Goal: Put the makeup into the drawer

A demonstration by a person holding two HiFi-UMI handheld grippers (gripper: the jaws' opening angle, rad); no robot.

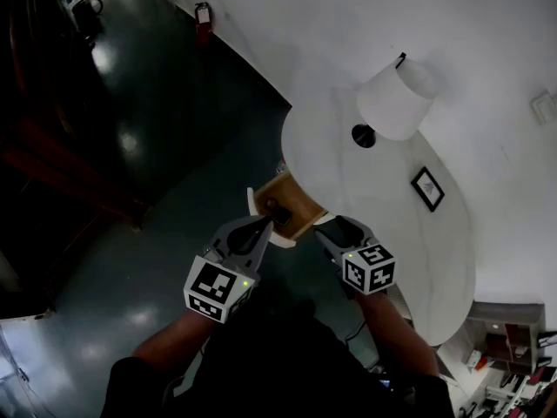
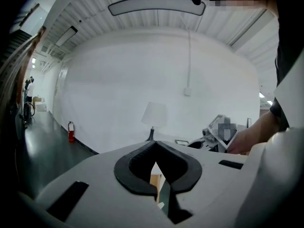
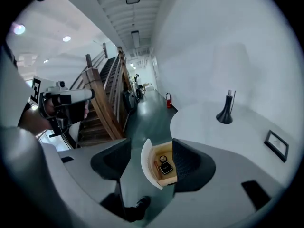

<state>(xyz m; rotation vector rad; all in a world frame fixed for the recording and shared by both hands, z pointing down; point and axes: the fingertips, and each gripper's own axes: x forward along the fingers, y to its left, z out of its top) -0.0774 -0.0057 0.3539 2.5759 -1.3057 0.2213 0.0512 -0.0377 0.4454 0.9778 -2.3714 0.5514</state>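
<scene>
An open drawer [image 1: 300, 203] with a wooden inside sticks out from the edge of a white curved table [image 1: 392, 233]. In the right gripper view the drawer [image 3: 144, 165] holds a dark square compact [image 3: 165, 168] and a small round makeup item [image 3: 163, 159]. My right gripper [image 3: 151, 161] hangs above it, open and empty, framing the drawer between its jaws. In the head view my left gripper [image 1: 268, 225] sits over the drawer's white front, and my right gripper [image 1: 324, 227] is beside the drawer's near end. The left gripper [image 2: 156, 170] is shut with nothing in it; a sliver of wood shows through.
A white-shaded lamp [image 1: 396, 98] with a black base [image 1: 363, 135] and a small black picture frame [image 1: 427, 188] stand on the table. The floor [image 1: 157, 103] is dark and glossy. A wooden staircase [image 3: 102, 108] rises at the left. A fire extinguisher [image 1: 202, 20] stands by the wall.
</scene>
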